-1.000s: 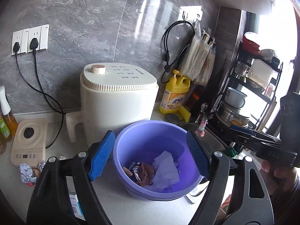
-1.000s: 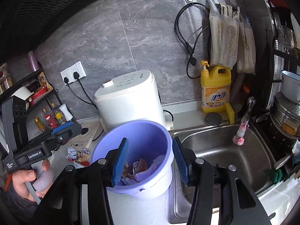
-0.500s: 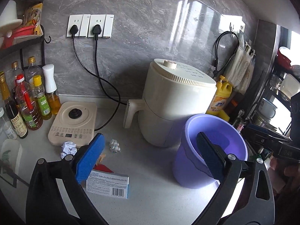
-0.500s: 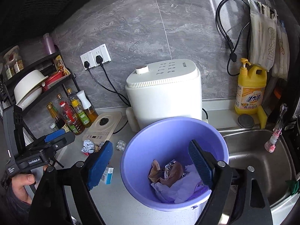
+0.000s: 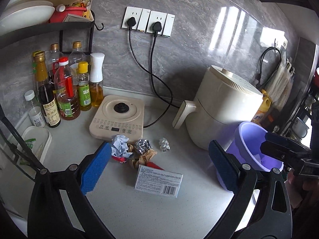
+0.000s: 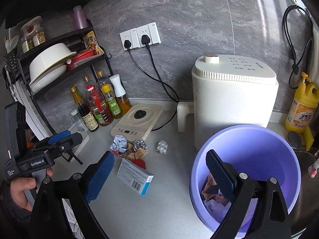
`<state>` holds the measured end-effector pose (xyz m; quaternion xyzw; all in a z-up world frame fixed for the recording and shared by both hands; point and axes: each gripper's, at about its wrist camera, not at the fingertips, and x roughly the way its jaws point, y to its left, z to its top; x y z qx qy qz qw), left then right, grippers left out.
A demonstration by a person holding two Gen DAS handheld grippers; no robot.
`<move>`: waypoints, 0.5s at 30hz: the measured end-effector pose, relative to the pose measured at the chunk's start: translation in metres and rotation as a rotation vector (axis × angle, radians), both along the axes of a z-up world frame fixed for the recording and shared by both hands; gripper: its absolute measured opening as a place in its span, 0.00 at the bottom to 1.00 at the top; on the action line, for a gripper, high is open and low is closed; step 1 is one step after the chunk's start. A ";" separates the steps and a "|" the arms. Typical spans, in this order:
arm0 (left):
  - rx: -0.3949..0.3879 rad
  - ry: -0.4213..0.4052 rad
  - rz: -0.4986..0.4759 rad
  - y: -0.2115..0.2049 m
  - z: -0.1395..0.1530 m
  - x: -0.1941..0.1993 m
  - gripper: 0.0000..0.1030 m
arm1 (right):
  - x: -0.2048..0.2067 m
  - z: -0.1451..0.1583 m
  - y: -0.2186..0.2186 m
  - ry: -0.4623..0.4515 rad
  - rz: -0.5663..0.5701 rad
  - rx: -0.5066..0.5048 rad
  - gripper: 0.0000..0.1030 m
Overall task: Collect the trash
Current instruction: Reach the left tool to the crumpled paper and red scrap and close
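**Both grippers swing from bucket toward trash pile**

Since a second ago, both views have shifted from the purple bucket (image 6: pixel 247 171) to the trash pile (image 5: pixel 131 151) left of it. The left gripper (image 5: pixel 157 169) and right gripper (image 6: pixel 159 173), jaws just widened, hold nothing. Bare desk (image 5: pixel 159 215) lies before the white box (image 5: pixel 158 181).

A pale speckled tabletop (image 5: pixel 151 209) carries a cream hob (image 5: pixel 117 117), with crumpled trash (image 5: pixel 131 151) and a flat box (image 5: pixel 158 181) just before it, bottles (image 5: pixel 65 91) to its left, and a white cooker (image 5: pixel 223 113) and purple bucket (image 5: pixel 249 139) to its right.
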<state>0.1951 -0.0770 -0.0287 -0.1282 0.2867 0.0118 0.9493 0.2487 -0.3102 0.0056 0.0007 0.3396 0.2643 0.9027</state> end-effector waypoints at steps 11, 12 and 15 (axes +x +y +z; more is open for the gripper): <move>-0.048 0.028 0.051 0.055 -0.023 -0.014 0.94 | 0.007 -0.021 0.068 0.033 0.094 -0.023 0.81; -0.050 0.033 0.046 0.059 -0.028 -0.013 0.93 | 0.007 -0.024 0.073 0.039 0.099 -0.024 0.80; -0.055 0.047 0.032 0.067 -0.040 -0.007 0.91 | 0.010 -0.037 0.086 0.061 0.105 -0.038 0.74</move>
